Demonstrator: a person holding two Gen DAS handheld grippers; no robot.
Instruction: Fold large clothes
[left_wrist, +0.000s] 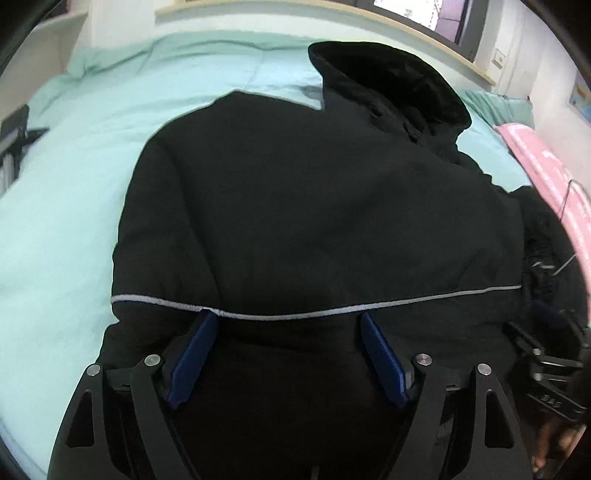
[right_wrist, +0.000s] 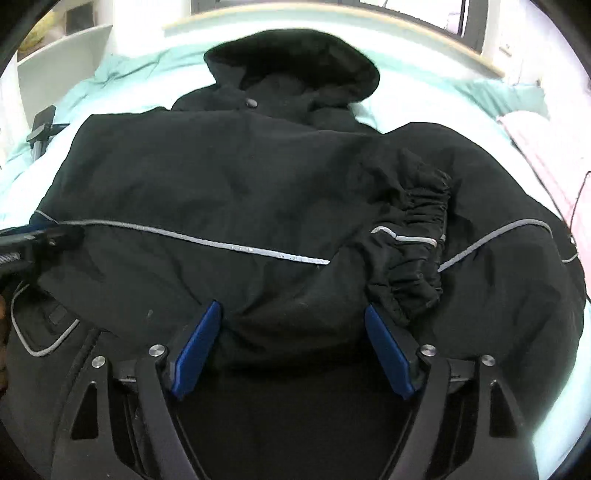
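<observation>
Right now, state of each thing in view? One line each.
Black hooded jacket: spread flat on the bed, partly folded.
Elastic-cuffed sleeve: folded across the body.
Hood: lying open, untucked.
Mint green bedcover: spread, lightly creased.
Left gripper: open, empty.
Right gripper: open, empty.

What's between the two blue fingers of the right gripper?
Only black jacket fabric. In the right wrist view the right gripper stands open, and the cloth fills the gap between its blue fingers; nothing is pinched.
</observation>
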